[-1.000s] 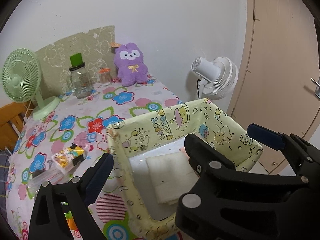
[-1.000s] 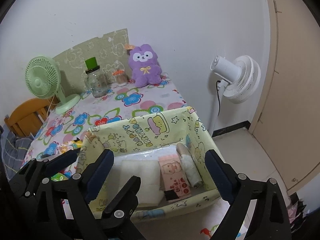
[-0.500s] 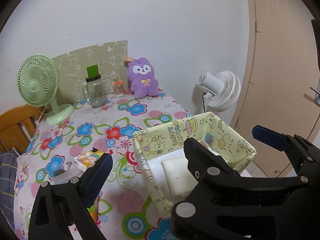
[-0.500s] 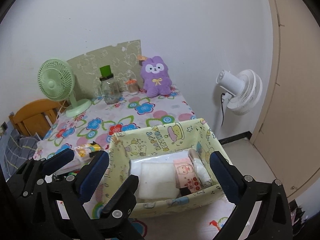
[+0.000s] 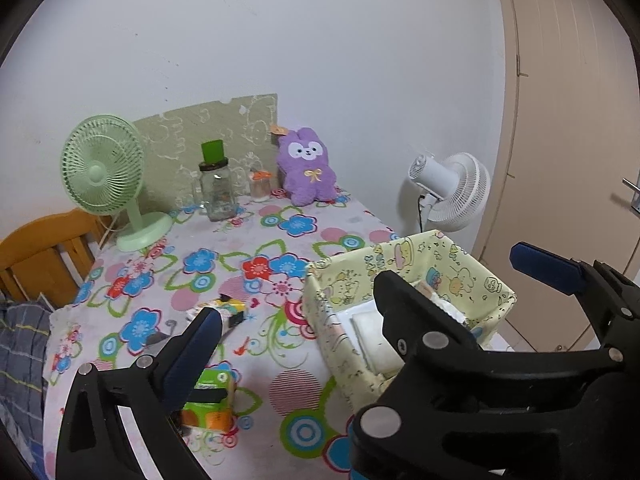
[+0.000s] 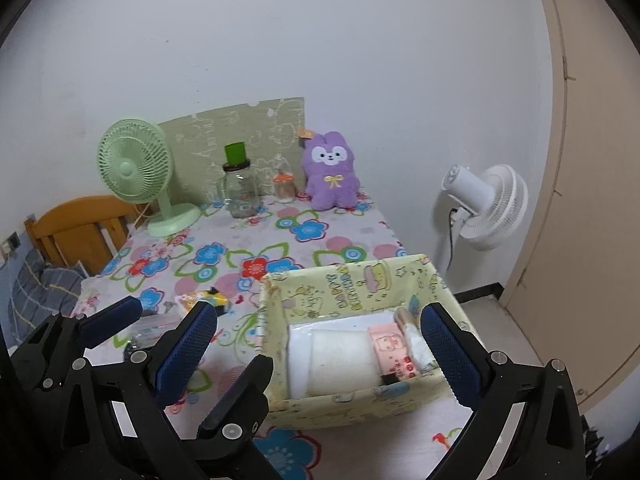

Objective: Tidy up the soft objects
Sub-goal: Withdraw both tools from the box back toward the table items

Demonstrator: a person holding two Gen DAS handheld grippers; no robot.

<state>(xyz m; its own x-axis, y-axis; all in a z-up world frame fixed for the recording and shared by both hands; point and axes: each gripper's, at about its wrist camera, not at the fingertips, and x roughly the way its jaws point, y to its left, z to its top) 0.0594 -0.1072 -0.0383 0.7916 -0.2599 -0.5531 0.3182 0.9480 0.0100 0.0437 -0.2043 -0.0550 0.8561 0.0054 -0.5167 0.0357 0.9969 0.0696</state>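
At nine o'clock in the right wrist view a wooden chair back [image 6: 76, 228] stands against the bench [image 6: 240, 248], which wears a flowered cloth. At ten o'clock a green desk fan [image 6: 136, 168] stands on the cloth, then a glass jar with a green cap [image 6: 239, 188], a small orange-lidded jar [image 6: 284, 188] and, near twelve o'clock, a purple plush rabbit [image 6: 330, 176] sitting upright against the wall. The left tool [image 6: 192, 334] shows at seven o'clock, its blue pads well apart with nothing between them, above small snack packets [image 6: 204, 300] lying on the cloth. At five o'clock sits the yellow cartoon-print fabric box [image 6: 360, 280], open-topped, holding a folded white towel [image 6: 340, 356], a pink printed pack [image 6: 392, 350] and a rolled pale cloth [image 6: 416, 344] side by side. The right tool [image 6: 316, 356] hangs over the box's near wall, its jaws having just been opening and now spread as wide as the box's contents, gripping nothing. A white floor fan [image 6: 488, 208] stands at three o'clock beside a beige door [image 6: 592, 200].
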